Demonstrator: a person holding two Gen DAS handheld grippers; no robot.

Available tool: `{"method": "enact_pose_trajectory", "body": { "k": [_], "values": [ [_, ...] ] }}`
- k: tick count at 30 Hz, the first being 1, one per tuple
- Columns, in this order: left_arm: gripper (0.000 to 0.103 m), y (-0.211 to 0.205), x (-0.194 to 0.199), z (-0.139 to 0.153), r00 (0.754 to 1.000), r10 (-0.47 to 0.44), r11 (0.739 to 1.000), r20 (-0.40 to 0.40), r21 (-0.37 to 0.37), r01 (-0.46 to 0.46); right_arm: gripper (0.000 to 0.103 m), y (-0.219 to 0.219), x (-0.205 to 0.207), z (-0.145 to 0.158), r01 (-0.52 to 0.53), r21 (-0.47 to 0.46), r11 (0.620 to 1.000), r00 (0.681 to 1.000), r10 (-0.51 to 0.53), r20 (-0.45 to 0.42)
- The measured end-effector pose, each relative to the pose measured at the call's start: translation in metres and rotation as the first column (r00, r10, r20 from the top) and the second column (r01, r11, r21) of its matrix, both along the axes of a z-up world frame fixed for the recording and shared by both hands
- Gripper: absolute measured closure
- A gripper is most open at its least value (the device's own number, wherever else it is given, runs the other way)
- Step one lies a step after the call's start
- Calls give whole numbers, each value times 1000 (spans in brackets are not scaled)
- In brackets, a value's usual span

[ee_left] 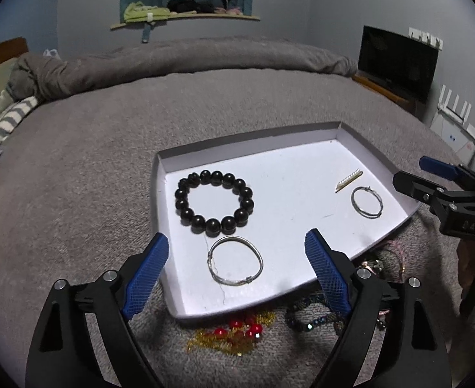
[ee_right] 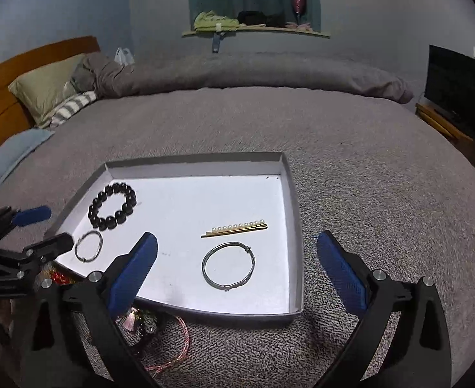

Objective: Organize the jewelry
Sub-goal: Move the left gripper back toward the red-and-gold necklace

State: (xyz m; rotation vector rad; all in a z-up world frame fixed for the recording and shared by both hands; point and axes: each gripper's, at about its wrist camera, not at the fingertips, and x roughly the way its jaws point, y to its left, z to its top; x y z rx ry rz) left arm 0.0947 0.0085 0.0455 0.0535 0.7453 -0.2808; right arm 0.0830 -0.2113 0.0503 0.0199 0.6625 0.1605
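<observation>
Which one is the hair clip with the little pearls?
Look in the shallow white tray on the grey bed. Near its right wall lies the pearl hair clip, just beyond a thin silver bangle. It is the only straight gold piece; everything else there is a ring shape.

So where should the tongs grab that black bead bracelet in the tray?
Grab the black bead bracelet across one side of its ring, one tong tip inside the hole and one outside, coming from above. It lies flat on the white tray, so there is probably no edge to pinch from the side.

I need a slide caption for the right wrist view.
Open right gripper above white tray holding beaded bracelet, two bangles, pearl hairpin.
</observation>
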Motion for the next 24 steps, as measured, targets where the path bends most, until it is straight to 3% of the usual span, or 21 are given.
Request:
{"method": "enact_pose_trajectory", "body": {
  "k": [7,15,20,24],
  "values": [
    [12,6,-25,5,998,23,1000,60,3,-23,6,7,-18,6,20,-84,996,995,-12,99],
    [11,9,-54,-14,998,-18,998,54,63,15,6,1,-37,3,-35,-87,996,993,44,108],
    [10,19,-60,-29,1000,-23,999,-4,44,23,6,-8,-47,-12,-67,-75,995,997,69,17],
    [11,26,-58,-36,999,-16,1000,-42,20,17,6,-19,-46,-21,-106,16,994,992,106,-72]
  ]
}}
